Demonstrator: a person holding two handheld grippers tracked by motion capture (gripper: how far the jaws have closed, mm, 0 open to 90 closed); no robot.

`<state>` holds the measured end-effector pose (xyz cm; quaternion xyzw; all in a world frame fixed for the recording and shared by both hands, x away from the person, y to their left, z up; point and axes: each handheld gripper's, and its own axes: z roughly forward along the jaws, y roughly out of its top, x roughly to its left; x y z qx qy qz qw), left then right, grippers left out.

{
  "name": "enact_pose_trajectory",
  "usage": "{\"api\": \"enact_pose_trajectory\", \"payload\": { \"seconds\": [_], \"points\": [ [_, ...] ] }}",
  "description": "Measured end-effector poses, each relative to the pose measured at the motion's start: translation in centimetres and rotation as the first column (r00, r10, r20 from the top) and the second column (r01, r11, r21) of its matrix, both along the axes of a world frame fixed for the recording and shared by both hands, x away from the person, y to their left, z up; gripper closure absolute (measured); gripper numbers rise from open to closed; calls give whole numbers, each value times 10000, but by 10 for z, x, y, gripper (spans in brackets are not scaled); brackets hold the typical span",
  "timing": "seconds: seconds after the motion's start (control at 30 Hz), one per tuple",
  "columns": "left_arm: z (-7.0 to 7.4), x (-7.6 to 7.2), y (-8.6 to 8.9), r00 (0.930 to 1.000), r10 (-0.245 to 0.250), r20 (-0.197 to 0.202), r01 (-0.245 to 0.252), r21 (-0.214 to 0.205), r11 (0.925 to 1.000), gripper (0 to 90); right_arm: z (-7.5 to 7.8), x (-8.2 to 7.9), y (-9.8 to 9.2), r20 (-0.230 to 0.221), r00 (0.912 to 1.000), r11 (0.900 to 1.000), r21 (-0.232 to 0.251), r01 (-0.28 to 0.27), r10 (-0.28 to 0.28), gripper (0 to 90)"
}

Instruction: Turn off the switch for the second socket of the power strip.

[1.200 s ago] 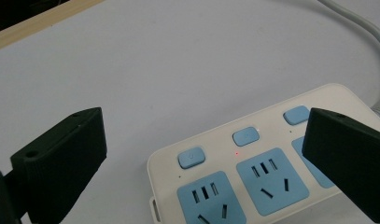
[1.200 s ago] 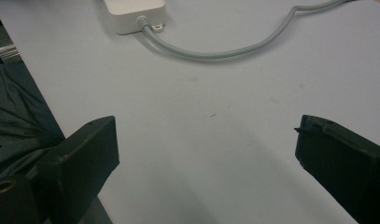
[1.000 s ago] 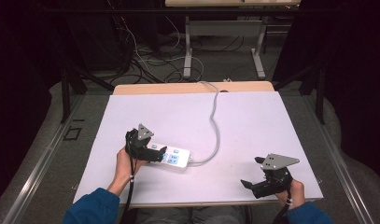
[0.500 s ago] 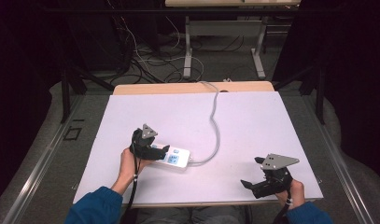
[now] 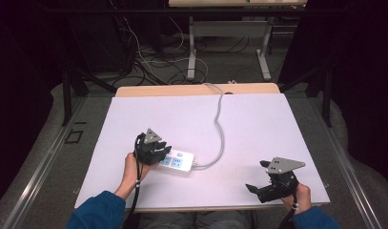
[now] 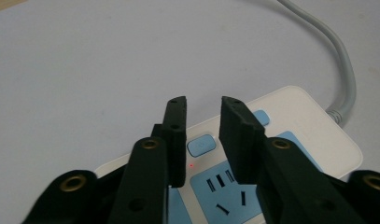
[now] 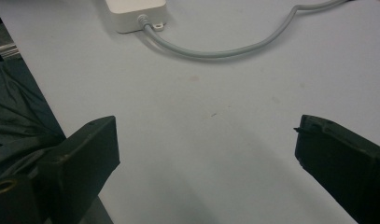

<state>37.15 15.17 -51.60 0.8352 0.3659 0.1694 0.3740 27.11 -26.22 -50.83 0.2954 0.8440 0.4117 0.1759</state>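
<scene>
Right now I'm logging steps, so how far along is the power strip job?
Done: the left gripper is over the power strip, its jaws just closing with nothing between them. In hand: lining up on the blue switch. Left: pressing it. The right gripper sits open, apart.

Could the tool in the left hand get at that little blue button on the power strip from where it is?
Probably yes. The left tool hangs just over the power strip; its jaws have just been closing, nothing between them, and the blue button lies uncovered right below.
</scene>
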Motion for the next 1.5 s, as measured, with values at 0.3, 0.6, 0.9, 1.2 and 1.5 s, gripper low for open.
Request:
{"api": "enact_pose_trajectory", "payload": {
  "seconds": [0.3,0.6,0.9,1.2,1.5],
  "points": [
    [-5,0,-1,9999,-150,-34,150,7,9999,900,0,0,0,69,10000,10000,19,-44,44,57],
    [-9,0,-1,9998,-187,-66,187,49,9998,900,0,0,0,27,10000,10000,-55,17,-17,58],
    [-14,2,-2,9997,-198,-127,201,228,9995,900,0,0,0,35,10000,10000,-49,2,-2,59],
    [-18,4,-3,9996,-251,-122,257,480,9985,900,1,1,0,-85,9999,9998,-167,-86,85,60],
    [-19,6,0,9992,-379,-117,383,360,9986,900,0,1,0,-8,10000,9999,-96,-43,42,60]
  ]
}}
